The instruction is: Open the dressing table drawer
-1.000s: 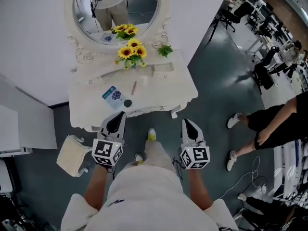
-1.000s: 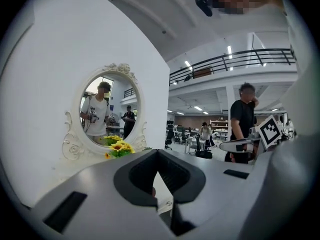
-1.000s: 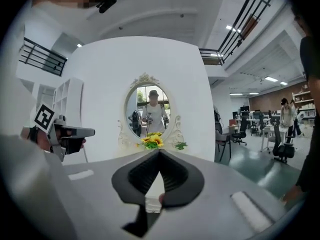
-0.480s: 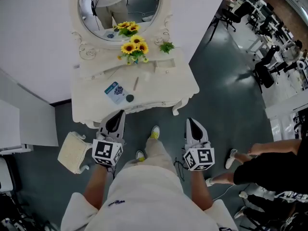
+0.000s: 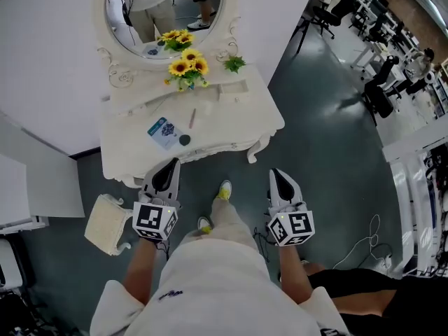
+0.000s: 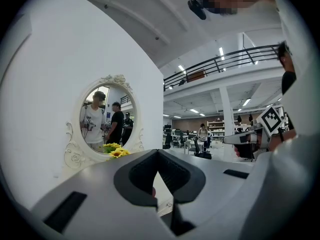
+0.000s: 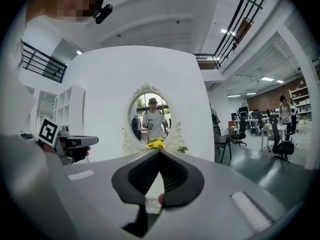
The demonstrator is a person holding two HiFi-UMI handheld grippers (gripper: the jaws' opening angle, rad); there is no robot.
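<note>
Short of the dressing table (image 5: 232, 126), left gripper (image 5: 169, 165) and right gripper (image 5: 277, 176) hover, fingers closed, empty.

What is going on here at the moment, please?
A person stands facing a white dressing table, with a gripper in each hand. The left tongs and right tongs are both shut and empty. They point towards the table and appear to stop short of it. The drawer looks closed, so opening it has not begun. Sunflowers stand on the table below the mirror.
</note>
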